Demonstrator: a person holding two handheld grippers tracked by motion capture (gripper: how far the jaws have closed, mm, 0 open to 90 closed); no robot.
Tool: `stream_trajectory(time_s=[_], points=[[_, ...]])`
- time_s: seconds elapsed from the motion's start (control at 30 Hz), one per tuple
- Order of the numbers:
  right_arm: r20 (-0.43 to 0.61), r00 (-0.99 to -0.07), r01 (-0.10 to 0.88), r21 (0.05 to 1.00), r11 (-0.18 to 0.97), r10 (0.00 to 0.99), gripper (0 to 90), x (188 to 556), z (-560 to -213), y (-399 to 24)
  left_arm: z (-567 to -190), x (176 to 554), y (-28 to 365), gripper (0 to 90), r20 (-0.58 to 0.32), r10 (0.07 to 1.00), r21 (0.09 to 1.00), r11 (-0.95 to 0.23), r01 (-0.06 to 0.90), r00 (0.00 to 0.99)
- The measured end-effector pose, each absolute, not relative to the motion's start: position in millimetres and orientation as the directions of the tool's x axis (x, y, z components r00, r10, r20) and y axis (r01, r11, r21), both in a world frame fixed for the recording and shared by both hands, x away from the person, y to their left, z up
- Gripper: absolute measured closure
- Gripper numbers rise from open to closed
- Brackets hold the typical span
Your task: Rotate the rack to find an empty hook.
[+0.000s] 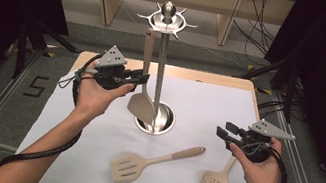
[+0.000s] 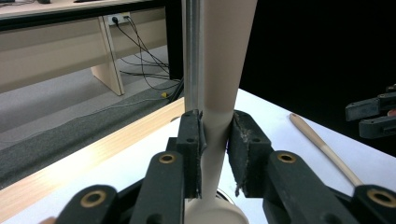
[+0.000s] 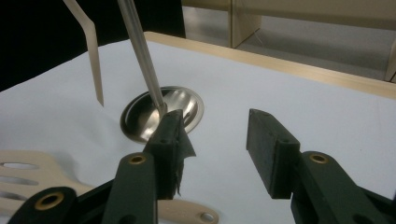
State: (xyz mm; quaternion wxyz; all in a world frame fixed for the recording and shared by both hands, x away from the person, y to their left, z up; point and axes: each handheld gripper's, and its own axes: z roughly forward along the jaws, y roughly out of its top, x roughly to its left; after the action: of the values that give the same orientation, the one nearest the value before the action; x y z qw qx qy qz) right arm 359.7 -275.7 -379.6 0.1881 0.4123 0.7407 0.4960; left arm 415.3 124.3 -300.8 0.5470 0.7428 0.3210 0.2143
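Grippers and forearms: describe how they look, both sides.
Both the left gripper and right gripper are black, each topped by a grey three-cornered plate with small holes. Brass-coloured pivots join the links; the fingers carry worn dark pads. A black cable trails from each. Forearms are bare, no sleeves.

High view: looks forward and down from above the person's side, taking in the whole surface [image 1: 88, 159].
Left gripper view: rides close, facing the stand's pole [image 2: 191, 56] and the far floor.
Right gripper view: sits low, looking across the surface.
Shared: all three catch the pole and the white sheet.
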Motion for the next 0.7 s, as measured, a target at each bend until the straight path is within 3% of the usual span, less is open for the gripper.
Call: stream_trajectory(time_s=[0.33, 0.47, 0.7], points=[[0.115, -0.598, 0.403, 0.899, 0.174, 0.793, 56.4, 362.1, -380.6, -277.4, -299.8, 403.2, 132.9, 70.8, -0.025, 0.724, 0.962, -0.171, 0.214, 0.69], [0.147, -0.576, 0.441, 0.884, 0.154, 0.804, 56.3, 359.8, -379.2, -276.1, -299.5, 398.1, 135.7, 76.1, -0.014, 0.725, 0.965, -0.17, 0.199, 0.689], [0.12, -0.585, 0.416, 0.893, 0.17, 0.802, 56.5, 363.0, -379.9, -277.7, -295.4, 389.5, 138.9, 83.4, 0.022, 0.723, 0.973, -0.173, 0.15, 0.691]])
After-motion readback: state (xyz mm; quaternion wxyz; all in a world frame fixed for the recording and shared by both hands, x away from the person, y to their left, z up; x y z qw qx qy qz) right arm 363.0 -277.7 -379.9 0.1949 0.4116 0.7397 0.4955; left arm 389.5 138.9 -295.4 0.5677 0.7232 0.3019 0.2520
